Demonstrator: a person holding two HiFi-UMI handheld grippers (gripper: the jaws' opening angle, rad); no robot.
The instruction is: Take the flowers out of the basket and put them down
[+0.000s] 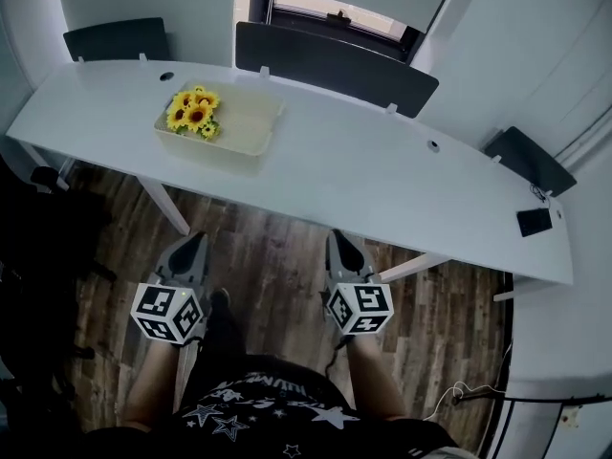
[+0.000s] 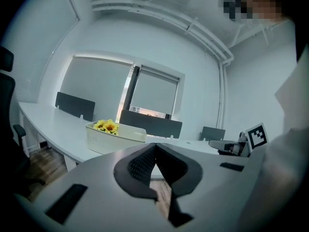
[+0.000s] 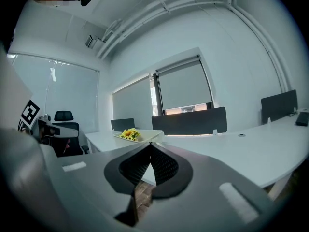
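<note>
bunch of yellow artificial sunflowers sits in left end of cream perforated plastic basket, on long white curved worktop; left gripper & right gripper both w/ fingers clenched tight, nothing between; both over brown wood floor, short of worktop edge, well apart from basket

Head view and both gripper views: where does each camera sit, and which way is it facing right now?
Head view: on the person's head, steeply down on the table, basket of flowers, left tool, right tool and forearms.
Left gripper view: on the left tool, near level along its shut jaws toward the basket; right tool at right.
Right gripper view: on the right tool, along its shut jaws toward the table.
Shared: all three show the flowers in the basket.
</note>
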